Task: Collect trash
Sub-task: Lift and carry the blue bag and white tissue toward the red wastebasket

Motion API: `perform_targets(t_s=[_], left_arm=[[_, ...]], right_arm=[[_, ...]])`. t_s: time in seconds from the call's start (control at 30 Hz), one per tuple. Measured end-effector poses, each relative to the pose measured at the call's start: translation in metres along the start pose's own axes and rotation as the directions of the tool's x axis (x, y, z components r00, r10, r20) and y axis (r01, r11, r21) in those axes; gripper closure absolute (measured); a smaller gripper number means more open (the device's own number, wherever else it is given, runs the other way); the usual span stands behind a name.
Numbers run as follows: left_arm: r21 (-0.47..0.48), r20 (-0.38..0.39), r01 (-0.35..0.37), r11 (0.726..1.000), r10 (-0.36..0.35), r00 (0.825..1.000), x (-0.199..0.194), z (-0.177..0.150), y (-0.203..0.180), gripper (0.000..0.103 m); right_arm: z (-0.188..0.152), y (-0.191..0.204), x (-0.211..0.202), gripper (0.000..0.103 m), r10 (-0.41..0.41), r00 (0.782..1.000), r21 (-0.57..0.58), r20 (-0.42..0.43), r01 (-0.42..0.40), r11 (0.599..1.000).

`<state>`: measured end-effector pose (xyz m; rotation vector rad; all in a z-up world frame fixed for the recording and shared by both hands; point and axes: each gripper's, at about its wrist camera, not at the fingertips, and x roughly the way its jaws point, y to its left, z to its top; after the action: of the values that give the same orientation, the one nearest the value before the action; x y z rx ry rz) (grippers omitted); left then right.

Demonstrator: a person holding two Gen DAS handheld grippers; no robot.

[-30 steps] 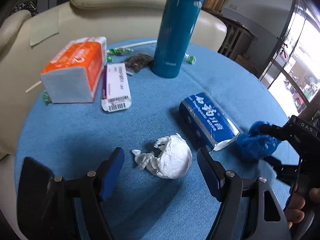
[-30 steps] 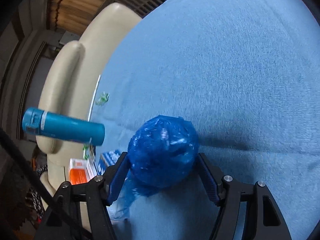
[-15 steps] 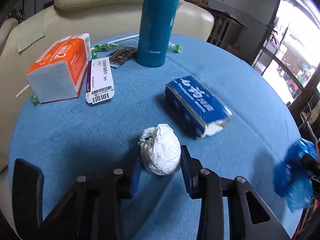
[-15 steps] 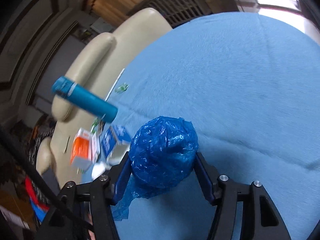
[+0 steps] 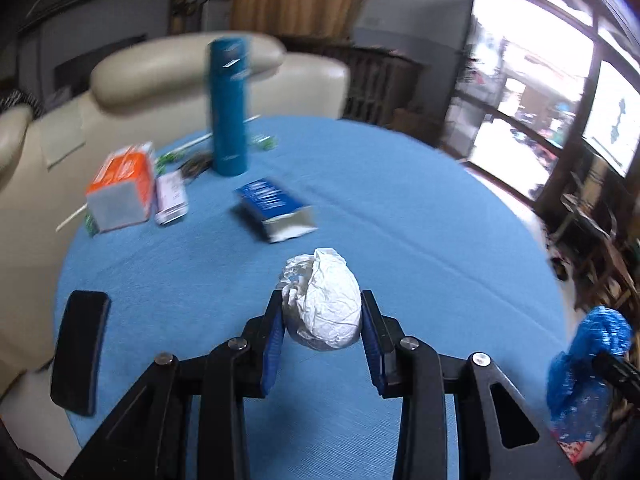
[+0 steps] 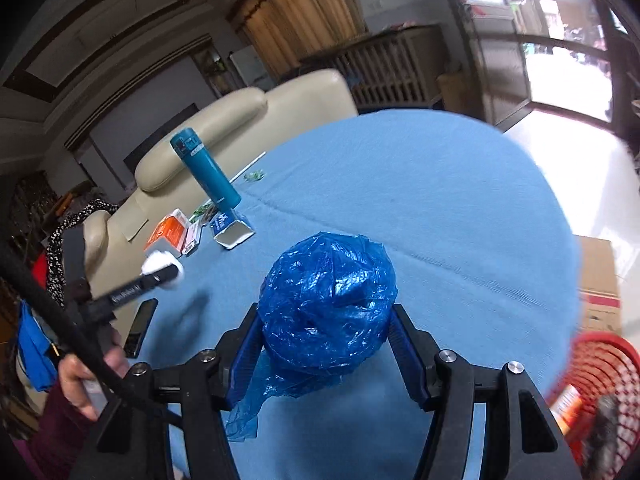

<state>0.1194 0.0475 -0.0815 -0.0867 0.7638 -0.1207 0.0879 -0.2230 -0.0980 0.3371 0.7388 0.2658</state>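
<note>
Both jaws pinch trash — left gripper (image 5: pixel 322 314) white paper wad (image 5: pixel 322 304), right gripper (image 6: pixel 325 334) blue plastic ball (image 6: pixel 326 306) — lifted clear for the red basket (image 6: pixel 600 376) at four o'clock.

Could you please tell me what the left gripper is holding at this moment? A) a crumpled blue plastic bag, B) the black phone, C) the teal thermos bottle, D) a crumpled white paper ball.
D: in the left wrist view the left gripper has its blue pads pressed against both sides of the crumpled white paper ball, while the right gripper holds the crumpled blue plastic bag.
</note>
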Motion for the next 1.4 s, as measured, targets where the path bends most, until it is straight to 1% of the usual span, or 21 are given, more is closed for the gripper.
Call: perform_targets(t_s=[0.13, 0.3, 0.37, 0.5, 0.7, 0.83, 1.1, 1.23, 1.4], left_arm=[[0.073, 0.024, 0.081, 0.994, -0.083, 0.996, -0.031, -0.011, -0.048, 0.065], [0.157, 0.038, 0.143, 0.977, -0.151, 0.988, -0.066, -0.027, -0.093, 0.065], [0.188, 0.049, 0.153, 0.970, -0.165, 0.985, -0.079, -0.032, -0.107, 0.065], [0.259, 0.076, 0.145, 0.955, -0.170, 0.982, -0.102, -0.041, -0.133, 0.065], [0.318, 0.116, 0.144, 0.937, -0.189, 0.975, -0.123, -0.040, -0.155, 0.065], [0.340, 0.121, 0.140, 0.930, -0.191, 0.974, -0.125, -0.042, -0.166, 0.065], [0.384, 0.101, 0.140, 0.913, -0.192, 0.976, -0.124, -0.052, -0.184, 0.065], [0.404, 0.084, 0.142, 0.904, -0.191, 0.978, -0.120, -0.060, -0.189, 0.065], [0.412, 0.069, 0.142, 0.900, -0.186, 0.980, -0.119, -0.064, -0.194, 0.065]], right_arm=[[-0.017, -0.016, -0.040, 0.039, -0.010, 0.999, 0.030, 0.047, 0.009, 1.000], [-0.026, -0.028, -0.081, 0.039, -0.010, 0.993, 0.059, 0.118, 0.003, 0.998], [-0.027, -0.027, -0.091, 0.039, -0.005, 0.989, 0.054, 0.147, -0.003, 0.999], [-0.029, -0.027, -0.109, 0.039, 0.010, 0.982, 0.051, 0.188, -0.020, 0.999], [-0.031, -0.032, -0.132, 0.039, 0.016, 0.972, 0.049, 0.236, -0.028, 0.998], [-0.032, -0.043, -0.144, 0.039, -0.010, 0.962, 0.069, 0.272, -0.009, 0.998], [-0.037, -0.071, -0.156, 0.039, -0.042, 0.954, 0.139, 0.298, 0.000, 0.990], [-0.038, -0.080, -0.158, 0.039, -0.046, 0.951, 0.167, 0.304, -0.005, 0.986], [-0.041, -0.087, -0.157, 0.039, -0.040, 0.953, 0.187, 0.302, -0.018, 0.982]])
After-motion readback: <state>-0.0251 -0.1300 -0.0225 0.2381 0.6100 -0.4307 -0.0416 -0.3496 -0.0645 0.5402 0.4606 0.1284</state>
